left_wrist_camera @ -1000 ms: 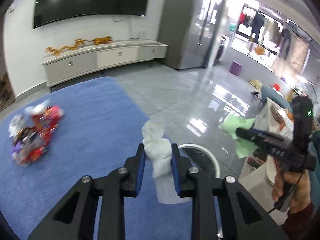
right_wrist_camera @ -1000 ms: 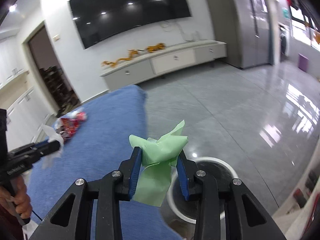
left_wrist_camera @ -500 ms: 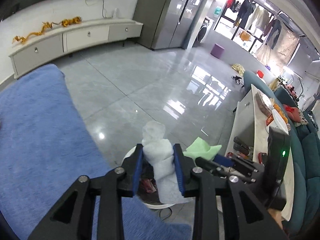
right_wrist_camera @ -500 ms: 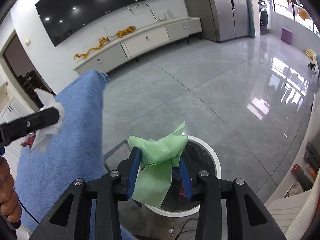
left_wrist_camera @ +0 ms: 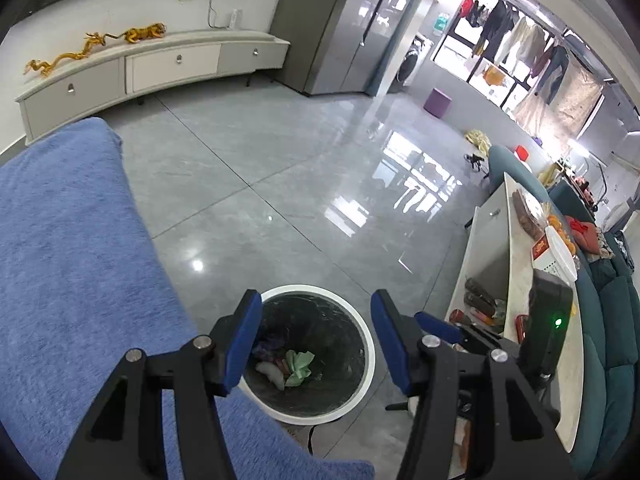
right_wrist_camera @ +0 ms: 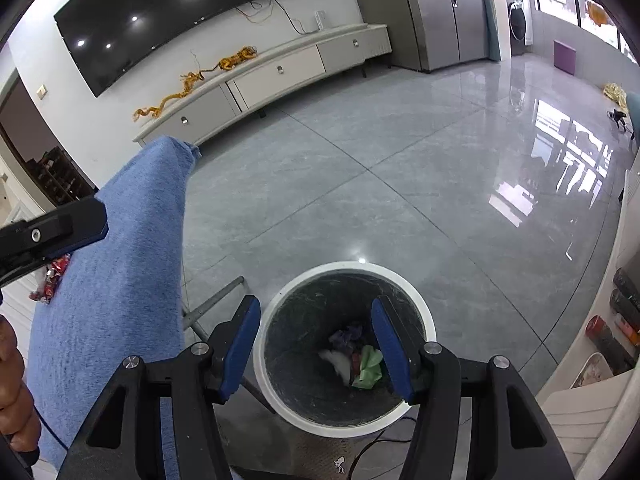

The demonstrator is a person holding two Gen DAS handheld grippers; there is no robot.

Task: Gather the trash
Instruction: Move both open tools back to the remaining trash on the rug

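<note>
Bin (right_wrist_camera: 420,312) bottom rubbish partly hidden; wrappers (right_wrist_camera: 50,280) partly hidden.

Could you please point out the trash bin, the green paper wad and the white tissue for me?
trash bin (right_wrist_camera: 427,320): right wrist view, white rim.
green paper wad (right_wrist_camera: 369,368): right wrist view, its crumpled middle.
white tissue (left_wrist_camera: 272,374): left wrist view, its middle.

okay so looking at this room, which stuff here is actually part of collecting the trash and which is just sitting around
Part of the job:
- bin, on the floor beside the blue cloth
- green wad and white tissue lying inside it
- red wrappers left on the blue cloth
- left gripper and right gripper, nothing between their opening fingers

Just lying about:
- gold dragon on the TV cabinet
- purple stool
</note>
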